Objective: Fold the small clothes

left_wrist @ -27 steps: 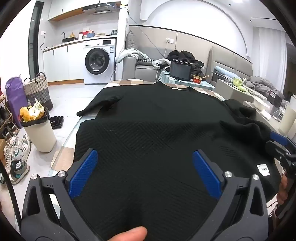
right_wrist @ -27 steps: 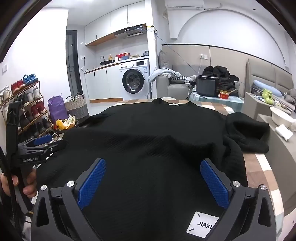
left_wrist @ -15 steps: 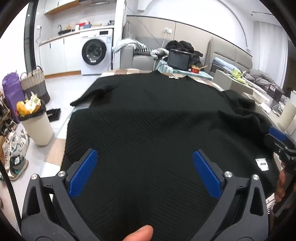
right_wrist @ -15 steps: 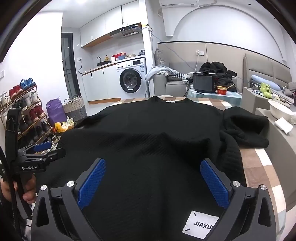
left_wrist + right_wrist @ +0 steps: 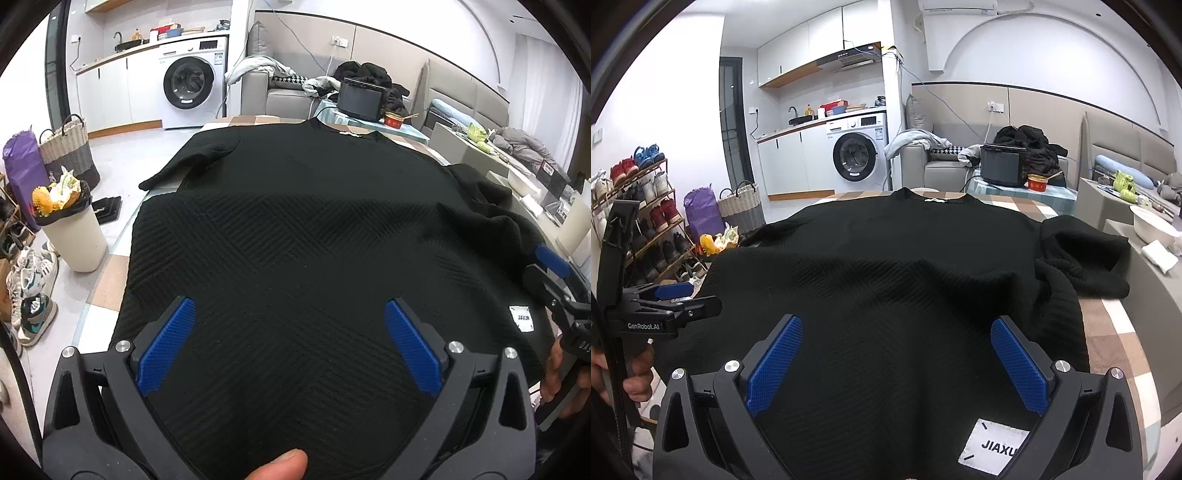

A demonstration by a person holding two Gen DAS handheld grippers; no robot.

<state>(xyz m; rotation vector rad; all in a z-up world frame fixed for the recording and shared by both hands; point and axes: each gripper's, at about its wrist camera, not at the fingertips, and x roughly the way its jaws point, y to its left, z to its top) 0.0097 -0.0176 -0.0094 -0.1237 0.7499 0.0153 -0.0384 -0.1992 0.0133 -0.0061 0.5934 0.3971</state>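
Observation:
A black textured sweater (image 5: 295,240) lies spread flat on the checked table, neck at the far end; it also fills the right wrist view (image 5: 886,295). Its left sleeve (image 5: 184,162) hangs off the table's left side, and its right sleeve (image 5: 1082,258) is bunched at the right. A white label (image 5: 993,450) sits near the hem. My left gripper (image 5: 291,343) is open above the hem on the left side. My right gripper (image 5: 897,362) is open above the hem on the right side. Neither holds cloth.
The checked table (image 5: 1115,332) shows at the right edge. A full bin (image 5: 74,229), shoes and a shoe rack (image 5: 639,221) stand on the floor to the left. A sofa, a black appliance (image 5: 1003,166) and a washing machine (image 5: 188,88) stand beyond.
Both grippers have shifted slightly over the hem, with the left view tilting further down onto the sweater. The sweater has not moved and both grippers stayed open.

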